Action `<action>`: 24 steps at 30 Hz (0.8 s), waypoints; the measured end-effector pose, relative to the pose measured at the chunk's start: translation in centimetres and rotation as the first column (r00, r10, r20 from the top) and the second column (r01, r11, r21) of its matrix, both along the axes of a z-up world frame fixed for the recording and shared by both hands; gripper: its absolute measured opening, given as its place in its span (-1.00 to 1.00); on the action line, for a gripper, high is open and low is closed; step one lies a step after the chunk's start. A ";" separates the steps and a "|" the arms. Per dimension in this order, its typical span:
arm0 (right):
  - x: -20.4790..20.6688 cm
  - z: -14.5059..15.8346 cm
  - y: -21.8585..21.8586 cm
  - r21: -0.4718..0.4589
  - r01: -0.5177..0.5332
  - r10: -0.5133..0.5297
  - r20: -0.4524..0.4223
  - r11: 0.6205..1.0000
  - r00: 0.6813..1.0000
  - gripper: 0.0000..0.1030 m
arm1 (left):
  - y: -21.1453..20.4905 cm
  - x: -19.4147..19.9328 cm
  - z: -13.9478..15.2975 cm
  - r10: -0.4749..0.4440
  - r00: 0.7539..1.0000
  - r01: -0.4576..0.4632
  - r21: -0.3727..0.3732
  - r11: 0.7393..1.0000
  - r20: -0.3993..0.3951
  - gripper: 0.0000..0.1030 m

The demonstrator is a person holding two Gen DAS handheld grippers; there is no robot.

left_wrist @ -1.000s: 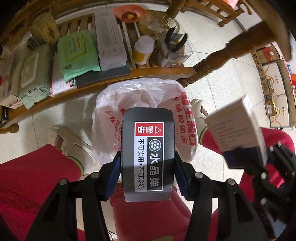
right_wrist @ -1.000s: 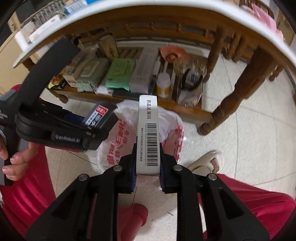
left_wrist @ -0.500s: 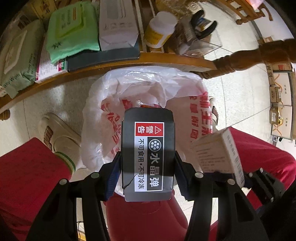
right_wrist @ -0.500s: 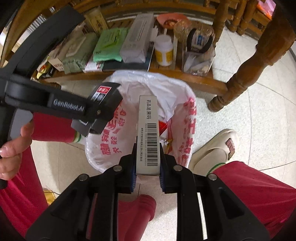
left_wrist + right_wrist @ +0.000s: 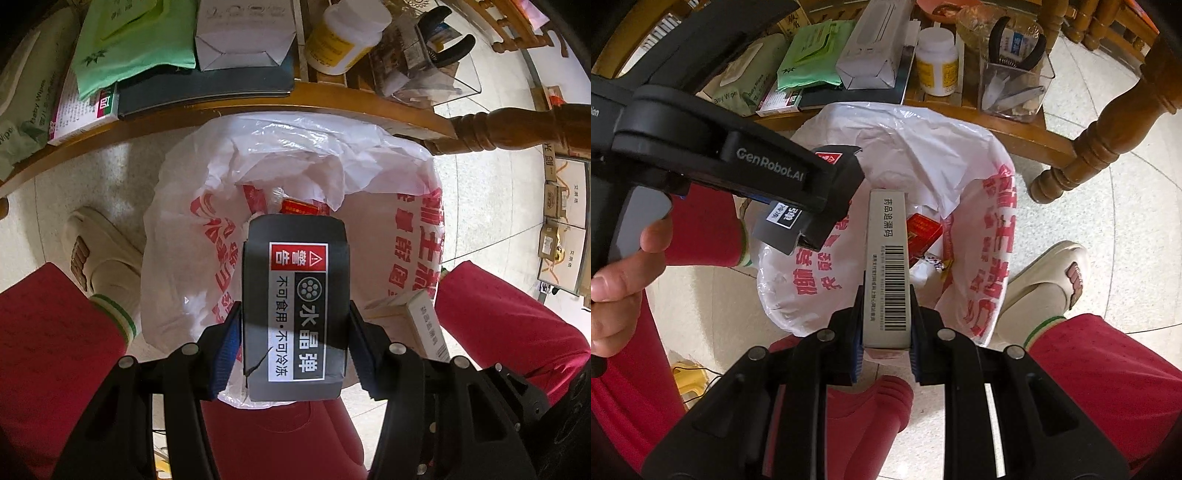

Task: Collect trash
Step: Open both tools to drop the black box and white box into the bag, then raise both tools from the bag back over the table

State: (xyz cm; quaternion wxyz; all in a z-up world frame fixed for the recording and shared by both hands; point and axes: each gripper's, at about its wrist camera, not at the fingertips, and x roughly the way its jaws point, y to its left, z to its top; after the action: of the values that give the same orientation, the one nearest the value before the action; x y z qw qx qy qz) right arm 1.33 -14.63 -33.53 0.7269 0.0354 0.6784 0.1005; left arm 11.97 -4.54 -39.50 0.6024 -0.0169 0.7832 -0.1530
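Note:
My left gripper is shut on a black box with a red warning label, held over the open mouth of a white plastic trash bag with red print. My right gripper is shut on a narrow white medicine box with a barcode, also held over the bag. The left gripper and its black box show at the left of the right wrist view. The white box shows at the right of the left wrist view. Red packets lie inside the bag.
A low wooden shelf behind the bag holds wipes packs, a white carton, a pill bottle and a clear holder with pliers. A table leg stands at the right. Red-trousered legs and slippers flank the bag.
Both grippers moved forward and down with their boxes, from beside the bag to right over its open mouth. The bag and shelf loom larger.

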 end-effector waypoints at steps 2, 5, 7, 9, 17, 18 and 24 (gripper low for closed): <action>0.1 -0.2 0.2 0.007 -0.003 0.003 -0.005 1.000 1.000 -0.62 | -0.1 -0.1 -0.3 -0.002 1.000 0.002 0.005 1.000 -0.004 0.02; 0.1 -0.3 0.5 0.013 -0.017 0.017 -0.005 1.000 1.000 -0.62 | -0.1 -0.1 -0.4 -0.002 1.000 0.002 0.006 1.000 -0.012 0.02; 0.1 -0.3 0.7 0.014 -0.023 0.023 -0.005 1.000 1.000 -0.61 | -0.1 -0.1 -0.5 -0.003 1.000 0.003 0.005 1.000 -0.017 0.02; 0.2 -0.3 0.7 0.020 -0.023 0.023 -0.001 1.000 1.000 -0.48 | 0.0 -0.1 -0.6 -0.001 1.000 0.002 0.012 1.000 -0.021 0.06; 0.4 0.1 0.5 0.012 -0.013 0.012 0.021 1.000 1.000 0.01 | 0.6 0.1 -0.7 0.024 0.999 -0.023 0.024 0.999 -0.031 0.30; 0.4 0.1 0.5 0.011 -0.012 0.012 0.020 1.000 1.000 0.01 | 0.6 0.1 -0.7 0.022 0.999 -0.021 0.026 0.999 -0.031 0.31; 0.5 0.5 0.5 0.016 -0.011 0.011 0.026 1.000 1.000 0.02 | 0.5 -0.1 -0.3 0.009 1.000 -0.008 0.037 0.999 -0.019 0.31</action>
State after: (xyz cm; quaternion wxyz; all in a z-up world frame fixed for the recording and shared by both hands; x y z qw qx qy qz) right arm 1.85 -14.13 -33.06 0.7348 0.0365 0.6682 0.1105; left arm 11.91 -4.03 -39.84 0.5958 -0.0104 0.7916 -0.1357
